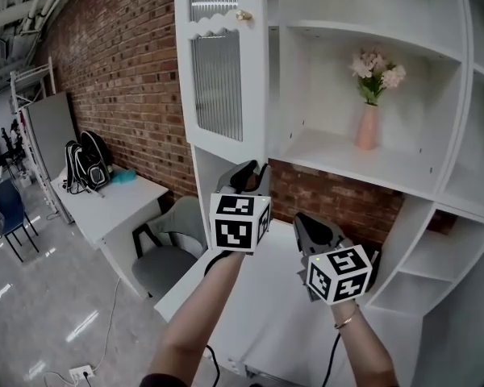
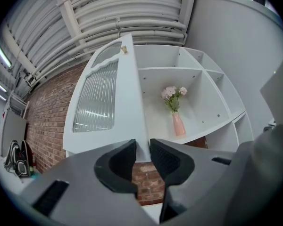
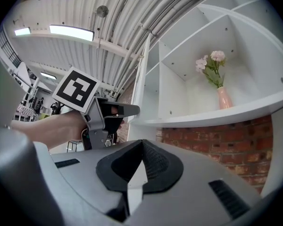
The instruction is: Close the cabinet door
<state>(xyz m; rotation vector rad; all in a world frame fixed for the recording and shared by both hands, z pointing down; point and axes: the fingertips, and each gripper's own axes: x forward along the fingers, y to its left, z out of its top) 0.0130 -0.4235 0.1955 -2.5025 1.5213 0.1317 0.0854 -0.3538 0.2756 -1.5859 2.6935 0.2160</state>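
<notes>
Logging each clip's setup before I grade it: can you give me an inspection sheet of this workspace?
Surface: white counter under the shelves, nothing seen on it.
Job's things: cabinet door with ribbed glass stands open.
Clutter: pink vase of flowers on a shelf; backpacks on a side table.
Grippers: left gripper open, near the door's lower edge, contact unclear; right gripper shut, empty.
Cables: black leads run below the arms; floor socket with a white cable.
Surroundings: brick wall, gray chair.
</notes>
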